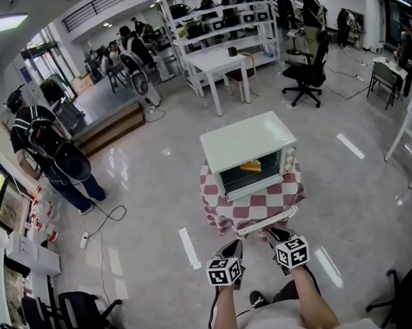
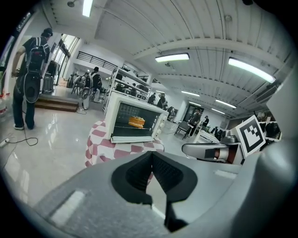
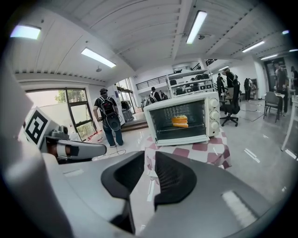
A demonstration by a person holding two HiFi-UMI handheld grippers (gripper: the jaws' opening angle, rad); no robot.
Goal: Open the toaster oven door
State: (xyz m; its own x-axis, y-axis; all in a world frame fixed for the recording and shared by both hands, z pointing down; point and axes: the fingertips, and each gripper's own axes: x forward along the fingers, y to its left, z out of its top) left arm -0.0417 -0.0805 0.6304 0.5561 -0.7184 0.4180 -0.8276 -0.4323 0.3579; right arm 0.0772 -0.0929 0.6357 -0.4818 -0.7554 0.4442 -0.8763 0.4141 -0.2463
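Observation:
A white toaster oven (image 1: pixel 246 141) stands on a small table with a red-checked cloth (image 1: pixel 218 207), a step ahead of me. A piece of orange bread (image 1: pixel 251 167) shows in its dark front. A white bar (image 1: pixel 266 221) lies along the table's near edge; I cannot tell whether it is part of the door. Both grippers hang short of the table, touching nothing. The left gripper (image 1: pixel 231 249) (image 2: pixel 152 155) has its tips together. The right gripper (image 1: pixel 277 233) (image 3: pixel 150 158) keeps a narrow empty gap. Both gripper views show the oven (image 2: pixel 132 122) (image 3: pixel 181 122) ahead.
A person with a backpack (image 1: pixel 52 157) stands to the left, by a cable (image 1: pixel 103 219) on the floor. A white table (image 1: pixel 218 61), shelves and an office chair (image 1: pixel 307 71) fill the back. A black chair (image 1: pixel 76 309) sits at lower left.

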